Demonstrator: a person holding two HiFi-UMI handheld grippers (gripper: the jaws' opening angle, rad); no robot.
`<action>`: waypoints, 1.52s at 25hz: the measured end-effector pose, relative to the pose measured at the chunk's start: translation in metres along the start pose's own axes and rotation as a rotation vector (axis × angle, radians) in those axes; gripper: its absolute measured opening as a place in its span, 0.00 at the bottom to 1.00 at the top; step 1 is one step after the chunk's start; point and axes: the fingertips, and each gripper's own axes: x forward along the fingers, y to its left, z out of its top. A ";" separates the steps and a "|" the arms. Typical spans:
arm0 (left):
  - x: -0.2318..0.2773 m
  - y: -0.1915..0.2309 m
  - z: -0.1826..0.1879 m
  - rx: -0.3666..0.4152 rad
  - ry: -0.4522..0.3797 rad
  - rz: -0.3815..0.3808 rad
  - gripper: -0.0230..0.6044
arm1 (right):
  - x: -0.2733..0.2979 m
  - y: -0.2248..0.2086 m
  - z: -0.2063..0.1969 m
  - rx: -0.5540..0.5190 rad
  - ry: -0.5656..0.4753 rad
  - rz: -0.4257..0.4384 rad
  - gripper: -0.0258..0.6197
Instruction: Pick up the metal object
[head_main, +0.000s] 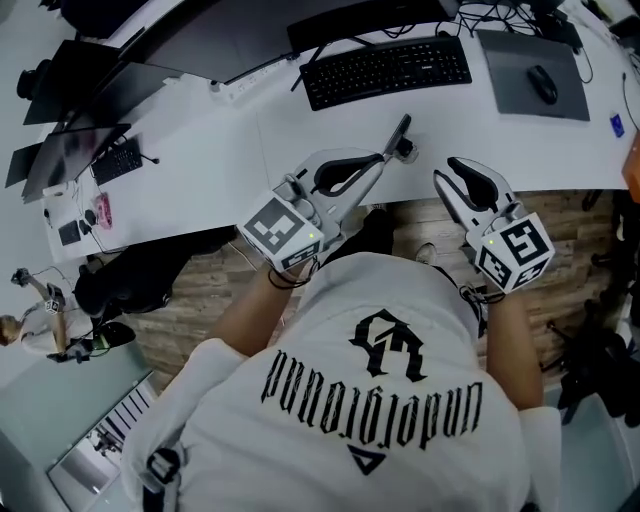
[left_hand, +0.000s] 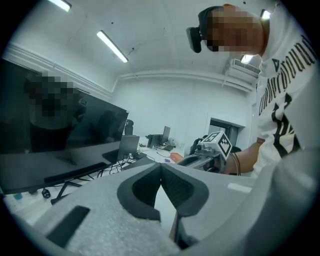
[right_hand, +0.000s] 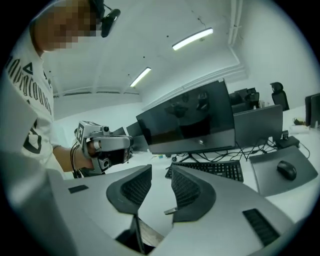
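Note:
The metal object (head_main: 396, 138) is a slim grey bar lying aslant on the white desk (head_main: 200, 160), near the front edge. In the head view my left gripper (head_main: 384, 158) points up and right, its tips right at the bar's near end. In the left gripper view its jaws (left_hand: 161, 166) meet at the tips, and I see nothing between them. My right gripper (head_main: 445, 170) hovers over the desk edge to the bar's right, apart from it. Its pads stand apart (right_hand: 161, 169) with bare desk between them; a small metal end (right_hand: 171, 210) shows low by its right jaw.
A black keyboard (head_main: 385, 68) lies behind the bar, below a dark monitor (right_hand: 190, 120). A mouse (head_main: 542, 83) sits on a grey pad (head_main: 515, 55) at the back right. Dark laptops (head_main: 70, 160) and cables crowd the desk's left end. Wood floor (head_main: 200, 300) shows below the edge.

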 end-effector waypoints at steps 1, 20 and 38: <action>0.002 0.005 -0.003 -0.008 0.009 -0.008 0.06 | 0.005 -0.004 -0.005 0.025 0.014 -0.002 0.21; 0.043 0.072 -0.099 -0.095 0.192 -0.146 0.06 | 0.097 -0.060 -0.129 0.357 0.271 -0.054 0.23; 0.059 0.114 -0.173 -0.198 0.300 -0.150 0.06 | 0.149 -0.093 -0.207 0.802 0.301 -0.055 0.23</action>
